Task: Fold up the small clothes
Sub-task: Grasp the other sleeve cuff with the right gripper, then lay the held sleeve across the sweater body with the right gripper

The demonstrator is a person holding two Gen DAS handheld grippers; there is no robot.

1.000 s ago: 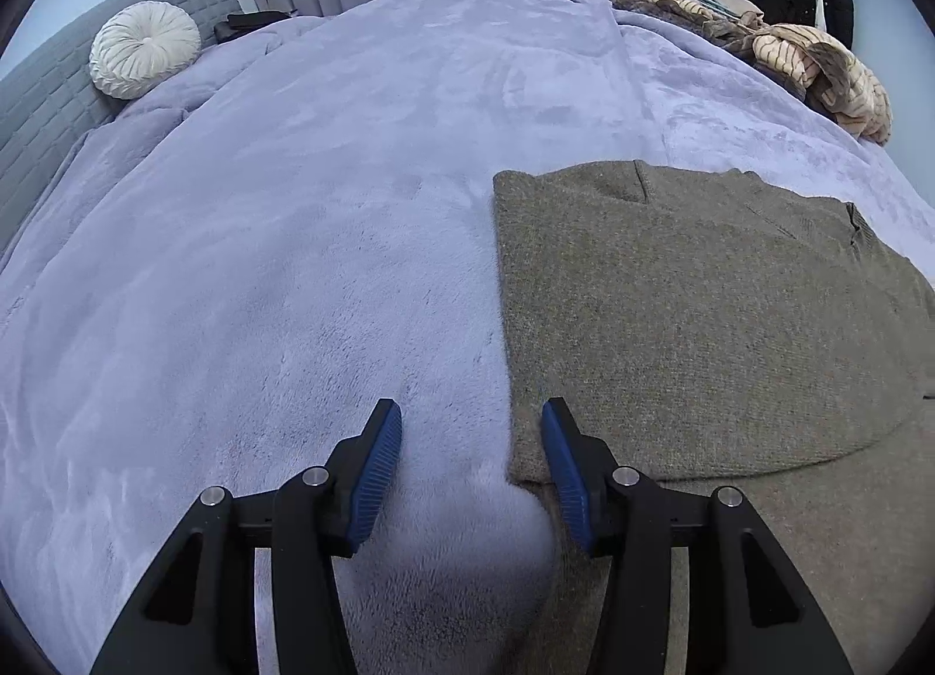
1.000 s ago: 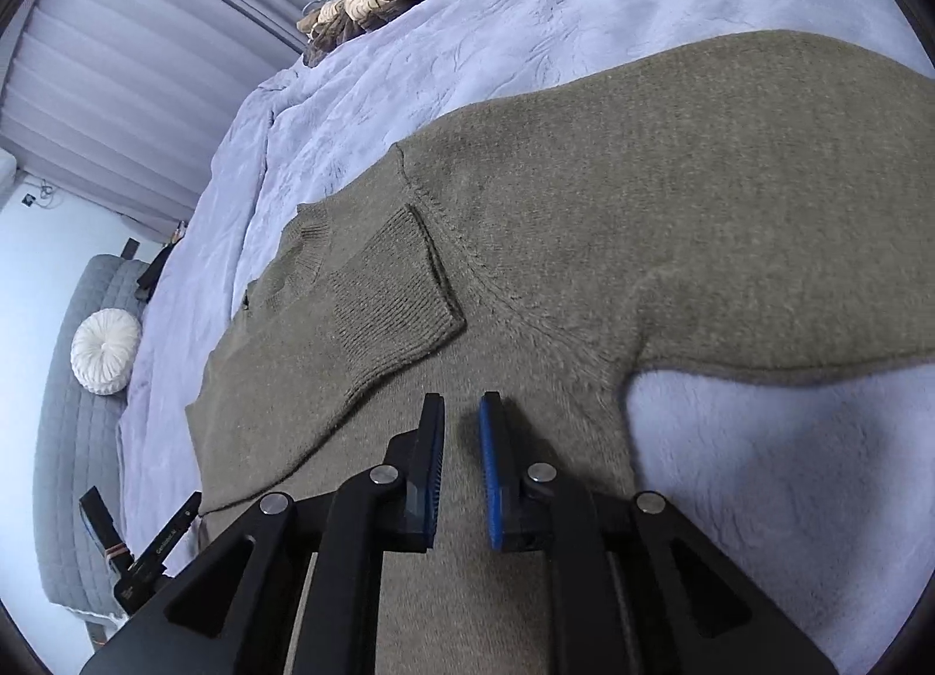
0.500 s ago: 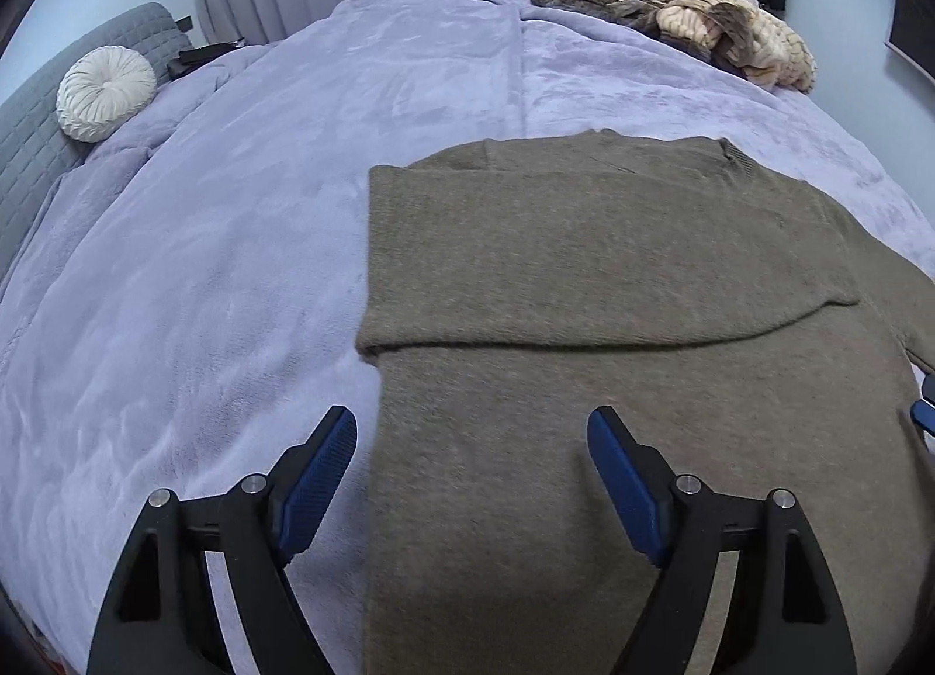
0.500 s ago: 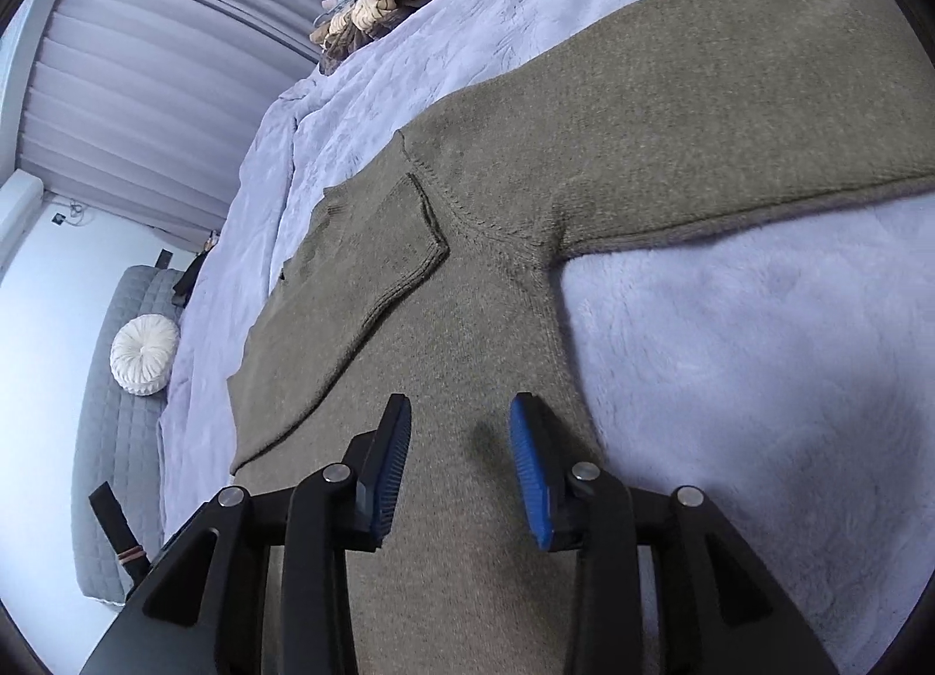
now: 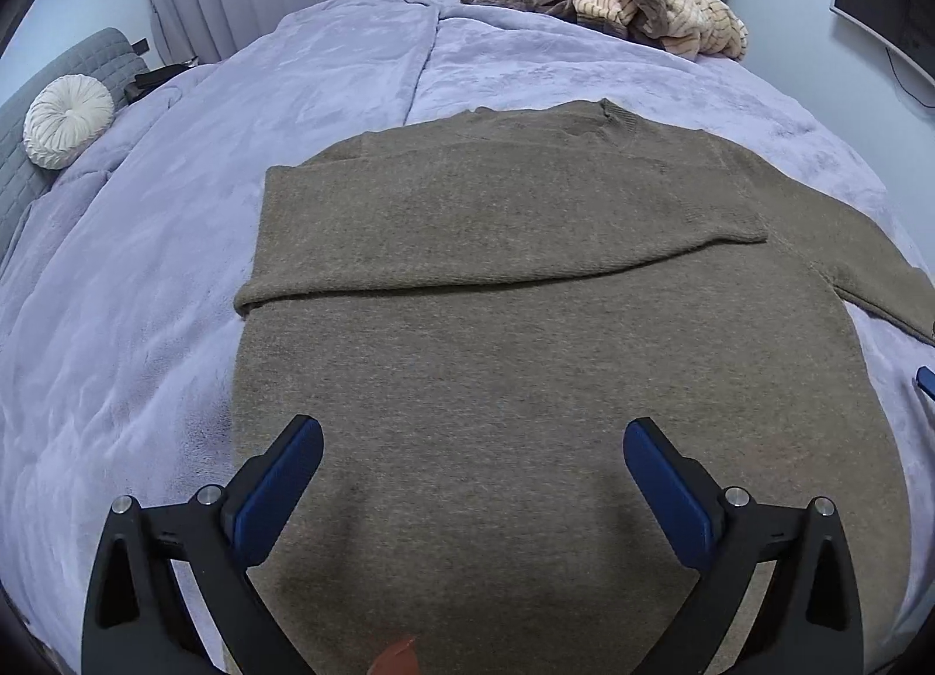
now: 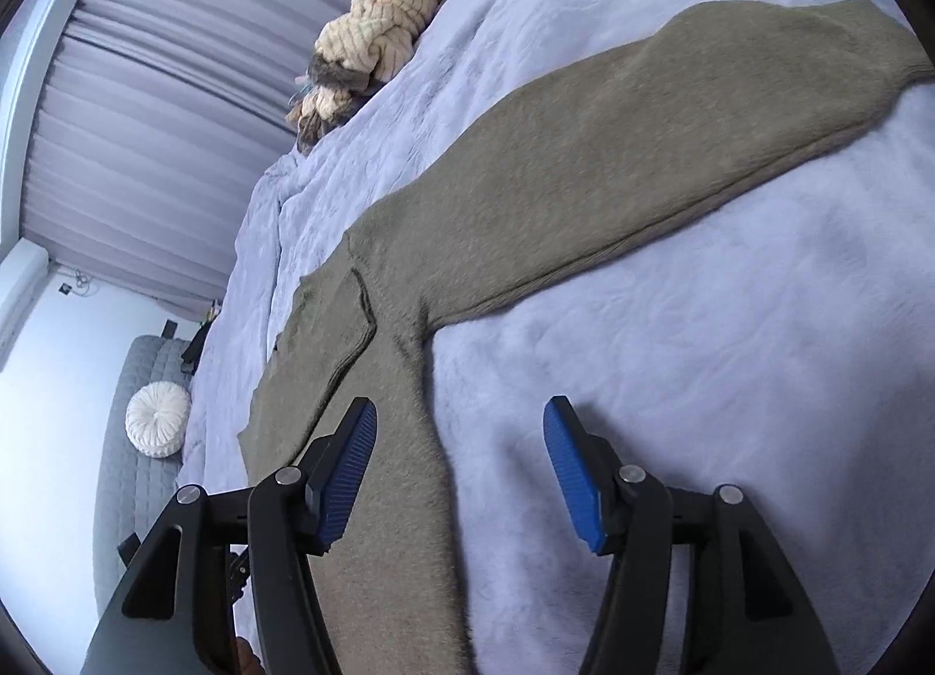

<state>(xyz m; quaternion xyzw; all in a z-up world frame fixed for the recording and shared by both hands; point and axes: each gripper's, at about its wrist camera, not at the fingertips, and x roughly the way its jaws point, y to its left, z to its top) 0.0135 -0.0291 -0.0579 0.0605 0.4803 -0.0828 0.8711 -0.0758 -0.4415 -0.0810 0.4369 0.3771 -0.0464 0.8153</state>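
A lilac blanket (image 5: 146, 324) covers the bed; on it an olive sweater (image 5: 526, 353) lies flat, one sleeve folded across; above it the left gripper (image 5: 473, 461) and right gripper (image 6: 459, 450) are opening, gripping nothing.

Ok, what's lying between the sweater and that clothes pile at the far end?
Only bare blanket between sweater and clothes pile, clearest in the left wrist view.

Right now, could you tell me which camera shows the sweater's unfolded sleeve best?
The right wrist view: the unfolded sleeve stretches across the blanket, cuff included. The left wrist view catches only its upper part at the right edge.
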